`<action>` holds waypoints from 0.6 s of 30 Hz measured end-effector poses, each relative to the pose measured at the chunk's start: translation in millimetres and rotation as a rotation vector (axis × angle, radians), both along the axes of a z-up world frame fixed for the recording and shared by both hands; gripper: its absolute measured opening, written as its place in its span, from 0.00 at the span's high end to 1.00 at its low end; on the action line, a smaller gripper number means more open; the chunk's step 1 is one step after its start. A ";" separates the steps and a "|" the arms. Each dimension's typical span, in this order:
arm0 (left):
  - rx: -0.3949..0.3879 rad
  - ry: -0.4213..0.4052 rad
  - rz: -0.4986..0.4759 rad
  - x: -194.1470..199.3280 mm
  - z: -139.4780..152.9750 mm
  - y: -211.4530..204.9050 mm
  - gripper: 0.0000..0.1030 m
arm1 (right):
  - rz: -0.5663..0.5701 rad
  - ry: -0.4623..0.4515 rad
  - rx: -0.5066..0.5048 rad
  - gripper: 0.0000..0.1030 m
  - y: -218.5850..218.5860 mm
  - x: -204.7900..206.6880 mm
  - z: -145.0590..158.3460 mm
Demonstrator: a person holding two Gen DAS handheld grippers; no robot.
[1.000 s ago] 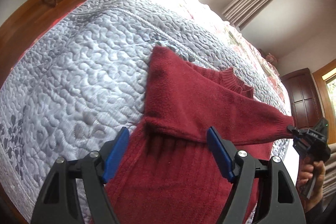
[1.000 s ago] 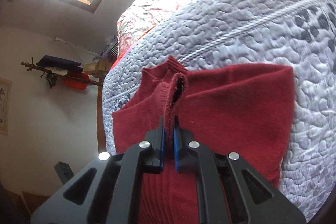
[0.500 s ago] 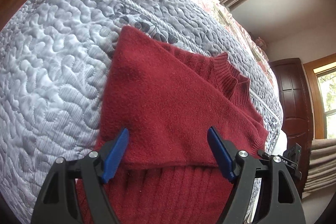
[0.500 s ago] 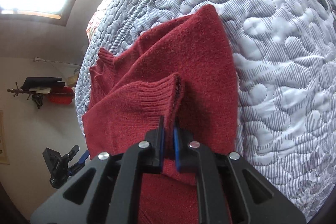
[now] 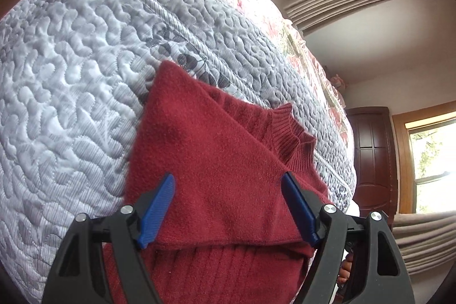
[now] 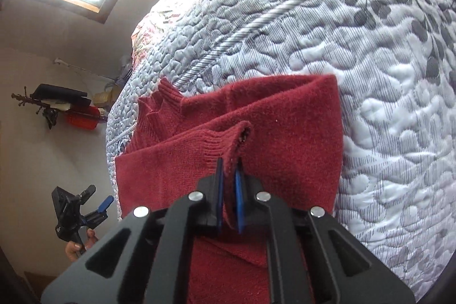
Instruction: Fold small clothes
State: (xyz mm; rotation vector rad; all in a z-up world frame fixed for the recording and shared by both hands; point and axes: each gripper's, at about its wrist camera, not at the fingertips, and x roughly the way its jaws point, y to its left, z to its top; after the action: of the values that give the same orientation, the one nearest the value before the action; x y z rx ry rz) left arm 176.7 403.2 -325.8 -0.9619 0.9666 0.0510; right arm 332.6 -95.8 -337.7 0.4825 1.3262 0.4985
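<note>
Red sweater (image 6: pixel 285 161), no legible writing

Bare quilt (image 6: pixel 393 110) lies open right of the sweater (image 6: pixel 299 150); nothing stands there.

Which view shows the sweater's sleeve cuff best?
The right wrist view: the ribbed sleeve cuff of the red sweater is pinched in the right gripper at centre frame. The left wrist view shows only the folded sleeve's plain knit; no cuff is visible.

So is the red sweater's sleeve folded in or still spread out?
Folded in: the sleeve lies across the red sweater, its cuff pinched in the right gripper.
</note>
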 end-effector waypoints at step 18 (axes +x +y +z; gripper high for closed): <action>0.046 0.038 -0.073 -11.9 -3.3 -13.9 0.24 | -0.021 -0.048 -0.074 0.86 -10.7 -18.7 10.1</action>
State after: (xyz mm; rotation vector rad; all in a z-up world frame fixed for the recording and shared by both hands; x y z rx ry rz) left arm 164.7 389.3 -329.1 -0.8852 1.0309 0.0308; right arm 313.9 -106.5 -327.5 0.4206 1.2880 0.4399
